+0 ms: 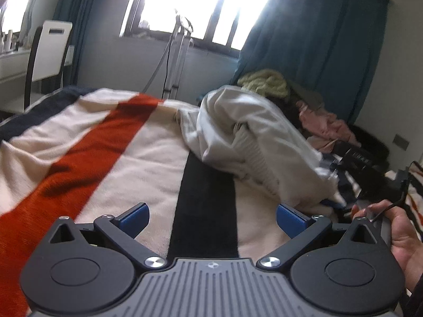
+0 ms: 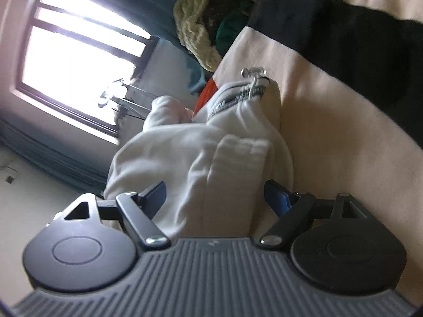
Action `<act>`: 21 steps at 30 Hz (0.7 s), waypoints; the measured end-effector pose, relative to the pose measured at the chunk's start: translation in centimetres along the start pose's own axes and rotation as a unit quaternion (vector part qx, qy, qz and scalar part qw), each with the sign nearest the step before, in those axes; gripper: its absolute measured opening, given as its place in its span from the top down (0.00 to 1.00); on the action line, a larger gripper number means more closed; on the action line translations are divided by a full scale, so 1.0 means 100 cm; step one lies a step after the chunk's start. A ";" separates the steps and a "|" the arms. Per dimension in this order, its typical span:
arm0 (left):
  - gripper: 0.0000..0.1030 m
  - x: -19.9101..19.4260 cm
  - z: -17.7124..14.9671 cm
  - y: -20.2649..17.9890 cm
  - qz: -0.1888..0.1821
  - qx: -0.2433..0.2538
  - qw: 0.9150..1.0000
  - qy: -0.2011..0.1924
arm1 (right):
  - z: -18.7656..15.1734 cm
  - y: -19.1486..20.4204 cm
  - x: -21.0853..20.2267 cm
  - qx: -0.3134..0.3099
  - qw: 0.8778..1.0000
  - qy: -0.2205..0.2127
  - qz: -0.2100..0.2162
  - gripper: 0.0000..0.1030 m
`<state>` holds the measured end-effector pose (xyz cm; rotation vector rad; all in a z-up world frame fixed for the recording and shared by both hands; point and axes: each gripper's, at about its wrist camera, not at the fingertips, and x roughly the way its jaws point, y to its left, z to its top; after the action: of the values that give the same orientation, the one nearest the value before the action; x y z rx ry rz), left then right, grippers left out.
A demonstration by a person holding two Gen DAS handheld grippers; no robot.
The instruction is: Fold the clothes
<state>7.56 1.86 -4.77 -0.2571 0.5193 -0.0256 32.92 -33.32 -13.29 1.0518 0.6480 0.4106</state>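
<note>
Bedroom, striped blanket (image 1: 111,142) on bed, bright window (image 1: 195,5) far. White hoodie (image 1: 246,134) bunched right of centre, long axis running near-right to far-left. Left claw (image 1: 212,218) wide, empty. Right claw (image 2: 215,196) wide around hoodie fabric, not clamped.

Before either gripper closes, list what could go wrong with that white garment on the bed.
1. The white garment lies bunched, so the right gripper, open around a thick fold, may pinch several layers at once.
2. Its drawstring hangs loose and could snag.
3. The left gripper is open over the bare striped blanket; closing there would likely grab bedding instead of clothing.
</note>
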 end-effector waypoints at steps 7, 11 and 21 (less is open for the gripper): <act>0.00 0.023 -0.002 0.002 0.018 -0.010 1.000 0.014 | 0.010 0.012 -0.010 -0.005 0.993 -0.052 0.108 0.67; 0.00 0.014 -0.001 -0.001 0.027 -0.001 1.000 -0.004 | 0.005 0.046 -0.026 -0.045 0.991 -0.056 0.112 0.89; 0.00 -0.044 0.003 -0.021 0.042 0.050 0.993 -0.094 | -0.051 0.173 -0.149 -0.244 0.947 -0.115 0.173 0.90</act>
<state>3.99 0.33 -1.85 -0.1368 0.3402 0.0545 18.28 -31.10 4.79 0.7185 0.1313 0.7023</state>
